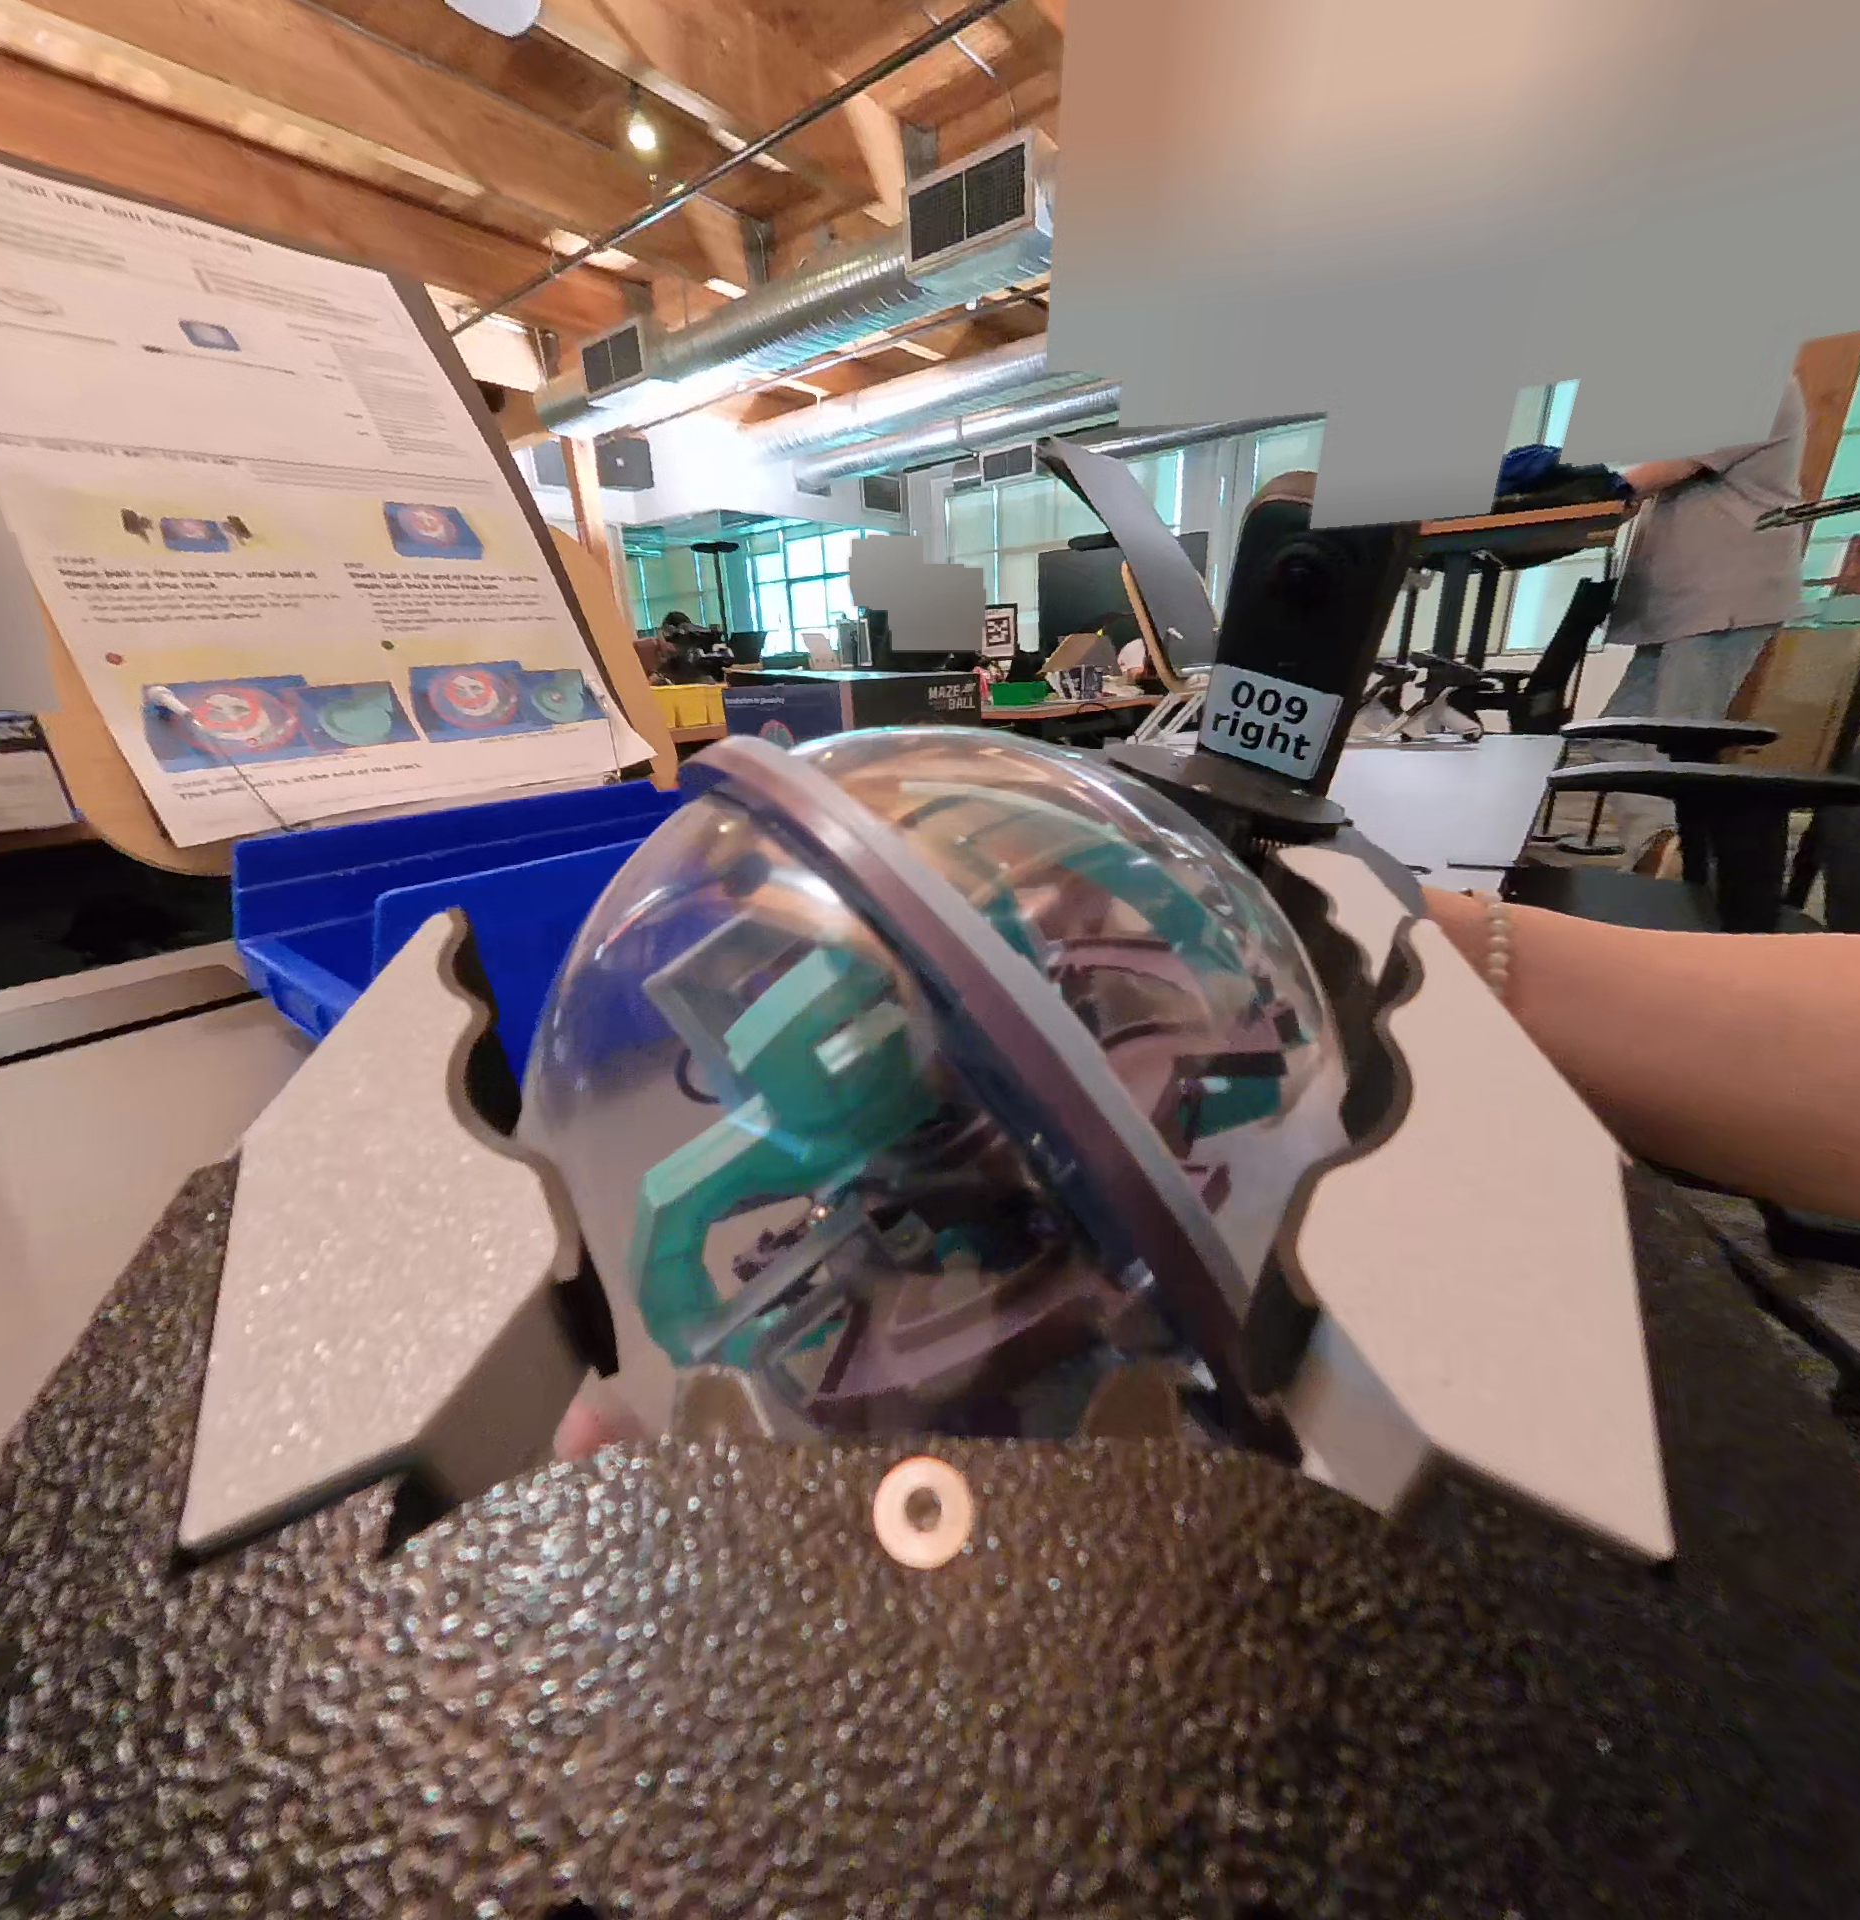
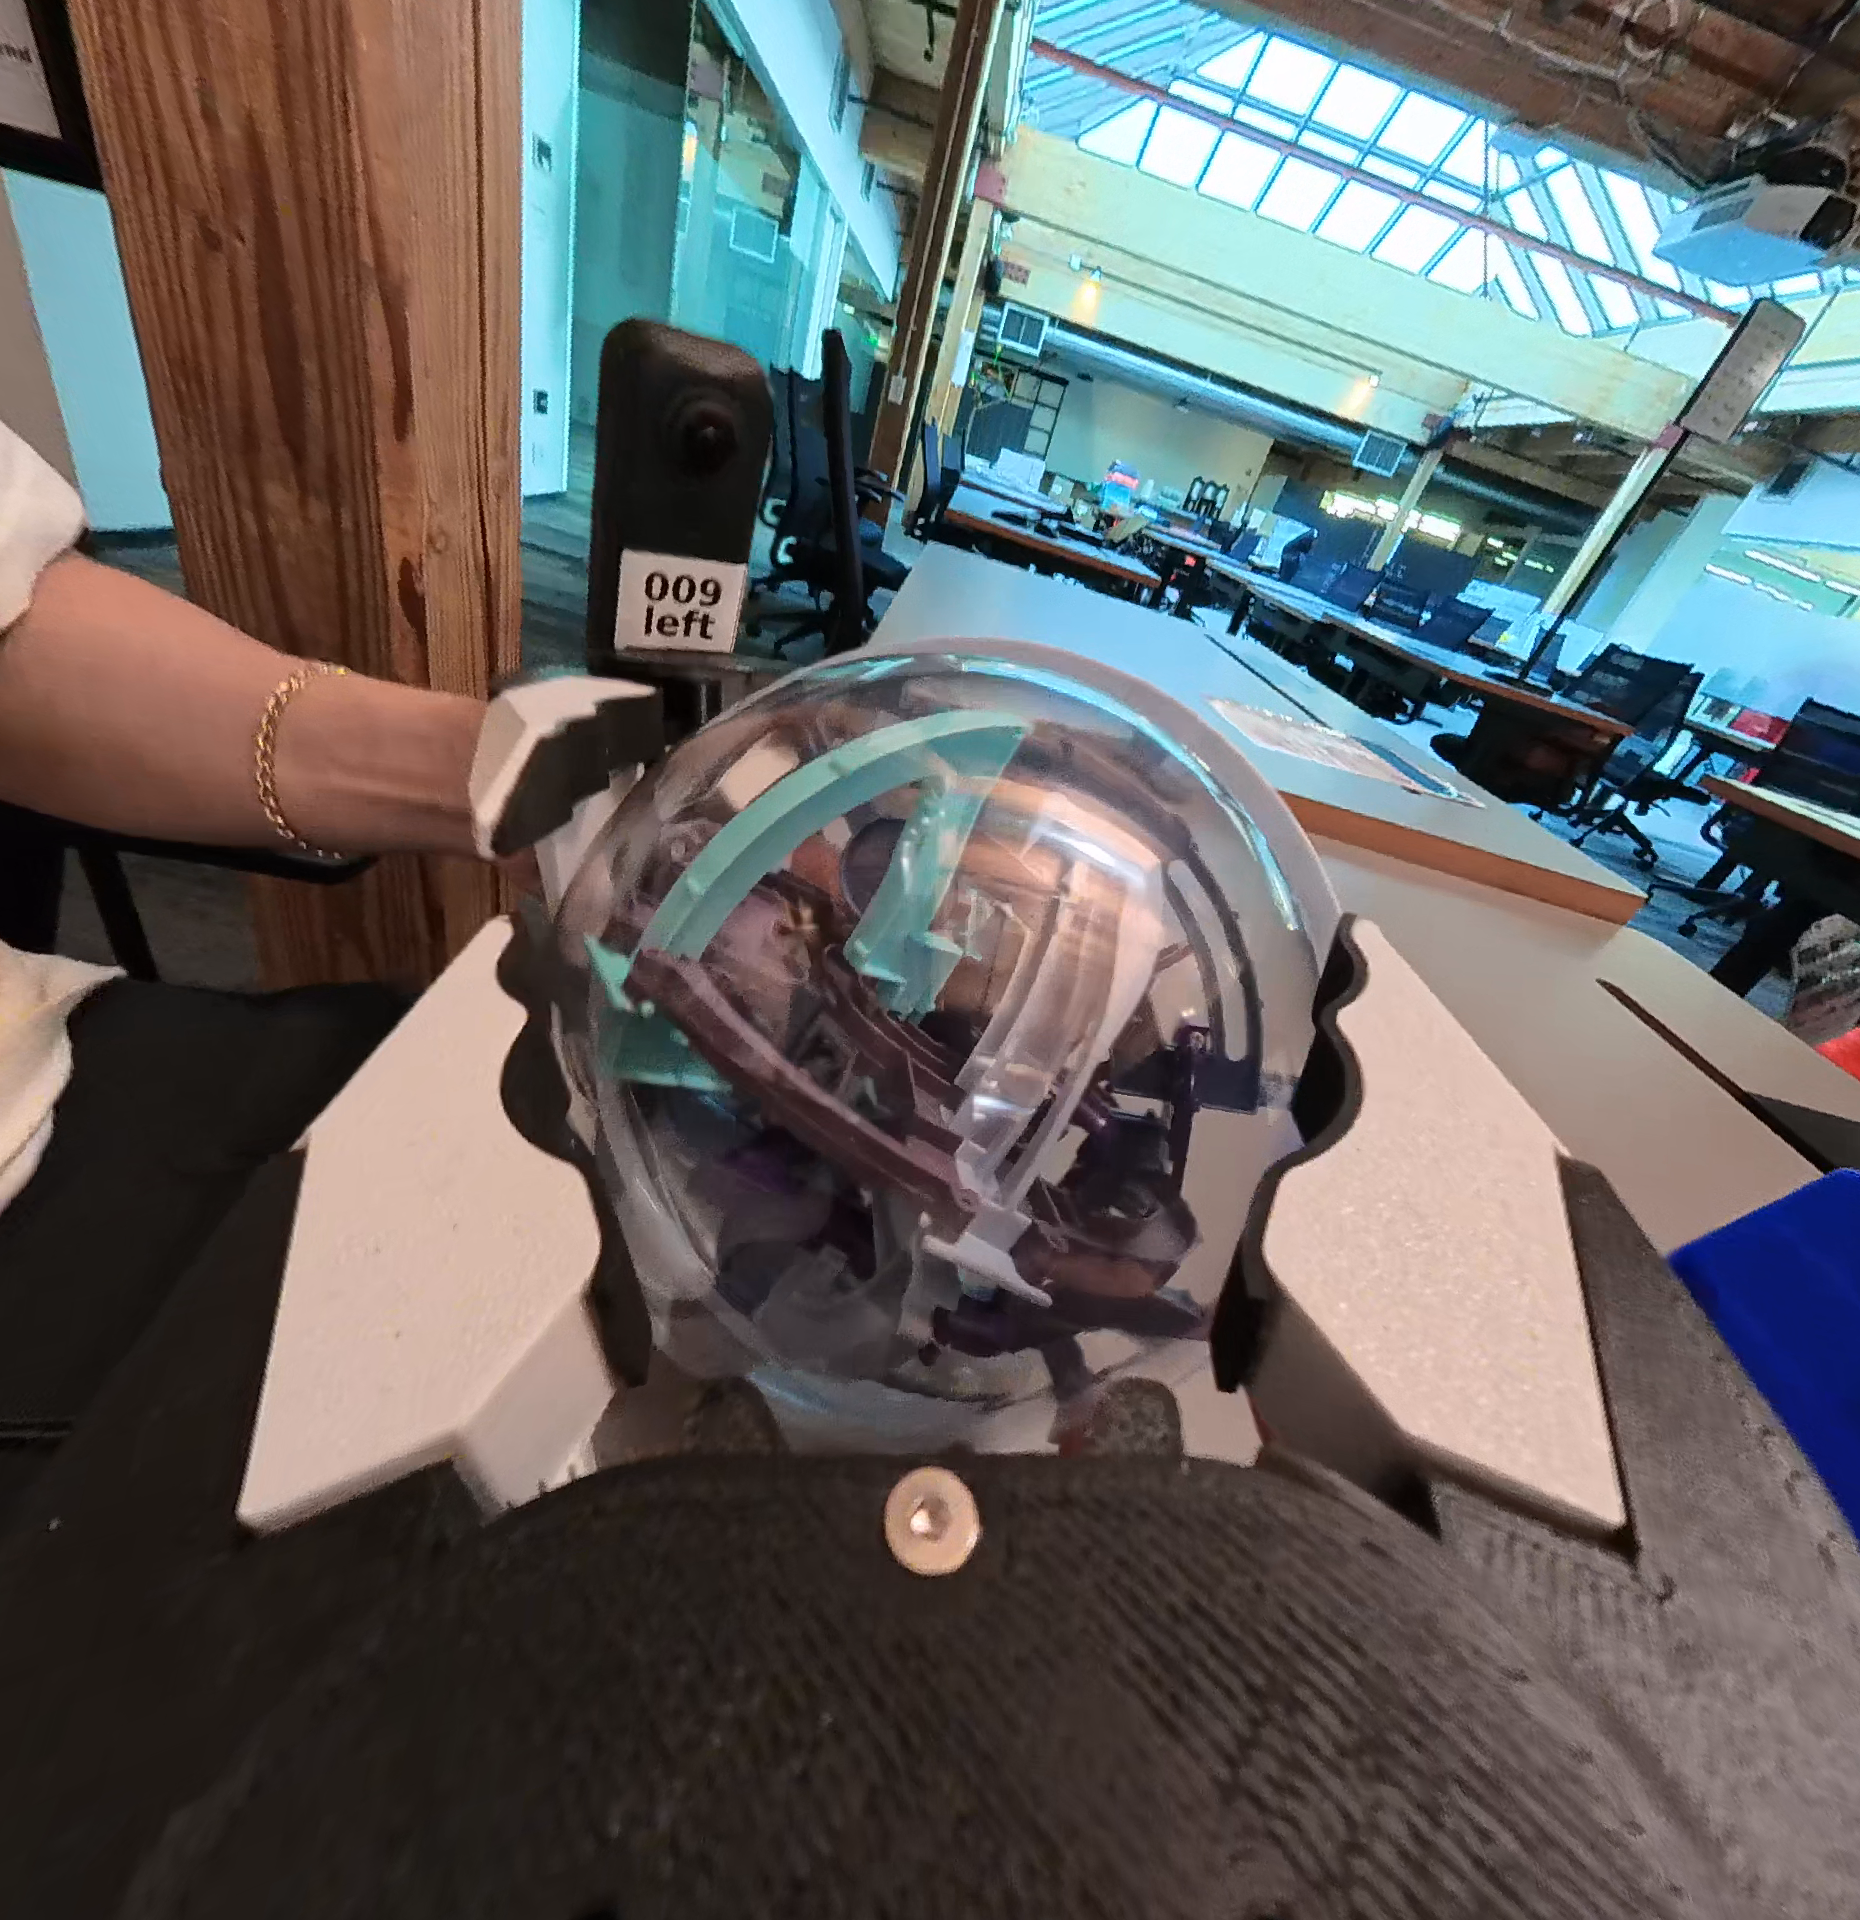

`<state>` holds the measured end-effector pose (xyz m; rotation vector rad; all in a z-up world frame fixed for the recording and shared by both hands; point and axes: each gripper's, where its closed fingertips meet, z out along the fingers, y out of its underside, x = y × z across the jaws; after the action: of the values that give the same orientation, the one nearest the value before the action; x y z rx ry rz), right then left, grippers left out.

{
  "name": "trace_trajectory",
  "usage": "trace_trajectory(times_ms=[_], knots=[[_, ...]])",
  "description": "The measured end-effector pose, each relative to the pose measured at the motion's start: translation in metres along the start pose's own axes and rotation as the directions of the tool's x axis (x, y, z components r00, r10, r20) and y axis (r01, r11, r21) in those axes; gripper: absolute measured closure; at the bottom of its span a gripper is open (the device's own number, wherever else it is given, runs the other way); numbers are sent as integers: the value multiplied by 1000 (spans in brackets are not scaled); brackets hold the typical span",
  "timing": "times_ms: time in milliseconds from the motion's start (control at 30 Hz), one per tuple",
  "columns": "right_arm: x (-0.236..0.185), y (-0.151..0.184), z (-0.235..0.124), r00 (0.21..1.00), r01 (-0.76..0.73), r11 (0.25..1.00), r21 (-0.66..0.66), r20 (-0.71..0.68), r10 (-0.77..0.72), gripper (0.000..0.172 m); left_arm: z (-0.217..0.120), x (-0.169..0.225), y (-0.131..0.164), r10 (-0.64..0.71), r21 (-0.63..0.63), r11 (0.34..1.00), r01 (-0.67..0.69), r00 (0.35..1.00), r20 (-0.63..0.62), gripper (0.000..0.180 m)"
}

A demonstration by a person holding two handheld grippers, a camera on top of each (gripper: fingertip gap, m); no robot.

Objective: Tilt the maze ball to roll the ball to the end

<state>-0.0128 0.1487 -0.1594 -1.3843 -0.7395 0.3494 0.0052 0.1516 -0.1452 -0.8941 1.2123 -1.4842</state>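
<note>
Gripping from opposite sides, the left gripper [image 1: 926,1049] and right gripper [image 2: 926,1081] both pinch the clear maze ball [image 1: 926,1060], pads pressed to its shell, held in the air beside the blue bin [image 1: 406,883]. Its grey seam ring [image 1: 967,997] runs tilted, slanting across the sphere.
</note>
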Motion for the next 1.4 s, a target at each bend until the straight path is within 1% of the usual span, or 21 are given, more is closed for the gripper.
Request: trace_trajectory(times_ms=[133, 300, 400, 500, 633, 800, 900, 1033, 1300, 1400], knots=[[1, -7, -2, 1000, -12, 999, 30, -6, 12, 33, 1, 4, -1, 59, 15, 998, -59, 998, 6, 27], [3, -10, -1, 999, -40, 998, 38, -16, 41, 31, -1, 9, -6, 54, 52, 997, -53, 998, -13, 32], [5, -11, -4, 999, -41, 998, 50, -20, 42, 28, -5, 15, -15, 69, 107, 992, -63, 996, -50, 41], [6, -10, -5, 998, -53, 997, 60, -17, 54, 27, -7, 15, -17, 58, 119, 992, -49, 996, -66, 45], [3, -10, -5, 1000, -28, 998, 64, -1, 28, 24, -7, 16, -17, 80, 120, 990, -71, 994, -70, 39], [-2, -11, -6, 999, -30, 996, 84, 30, 28, 25, 0, 18, -4, 72, 48, 996, -69, 995, -72, 24], [-2, -11, -6, 999, -35, 995, 91, 31, 32, 25, 4, 22, 1, 86, 13, 996, -85, 993, -79, 23], [1, -9, -7, 998, -58, 994, 90, 20, 56, 22, 4, 20, 0, 106, 21, 994, -105, 993, -50, 24], [4, -6, -8, 997, -81, 996, 35, 7, 81, 20, 4, 21, -4, 142, 35, 989, -141, 990, -25, 25], [4, -4, -7, 997, -71, 997, 11, 4, 71, 19, 4, 22, -5, 175, 30, 984, -174, 984, -24, 26]])
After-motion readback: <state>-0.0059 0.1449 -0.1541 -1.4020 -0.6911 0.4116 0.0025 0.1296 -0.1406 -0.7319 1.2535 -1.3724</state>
